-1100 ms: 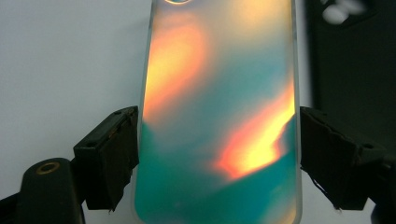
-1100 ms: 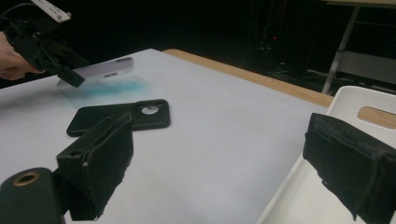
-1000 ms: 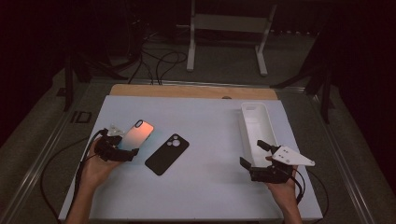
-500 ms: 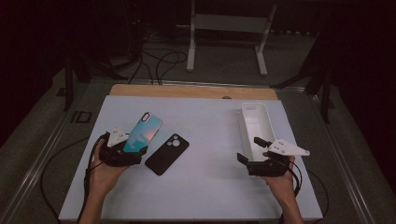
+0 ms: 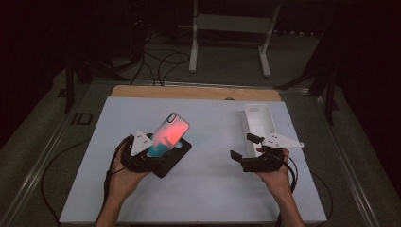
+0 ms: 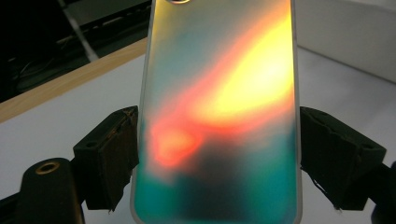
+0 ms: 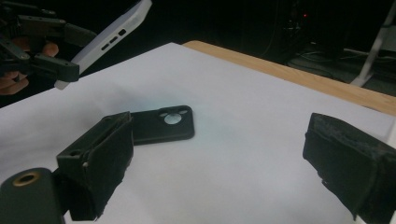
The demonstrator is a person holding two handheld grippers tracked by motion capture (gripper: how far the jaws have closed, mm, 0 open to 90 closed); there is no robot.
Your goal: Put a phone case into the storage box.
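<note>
Here, left tongs [image 5: 156,158] clamped on the long edges of a phone case with a teal and orange sheen [image 5: 168,135], lifted off the white counter [image 5: 208,189] and tilted, camera cutout end raised toward the far side. Seen in the left gripper view pressed between both black pads [image 6: 114,154], its glossy back [image 6: 219,116] facing the lens. Held directly above a black phone case [image 5: 177,153] lying flat on the counter, left of centre, partly hidden beneath the coloured one in the high view. In the right gripper view, black case [image 7: 163,125] flat with its camera cutout toward the right, the lifted case [image 7: 107,39] showing a pale side edge with button slots at upper left, well clear of the surface.

Right tongs [image 5: 242,149] spread wide and empty, hovering low over the counter at the near right, jaws pointing left. Just beside them on the far right, a white oblong tray [image 5: 259,120] resting on the counter. Along the far edge, a strip of bare wood [image 5: 194,92].
</note>
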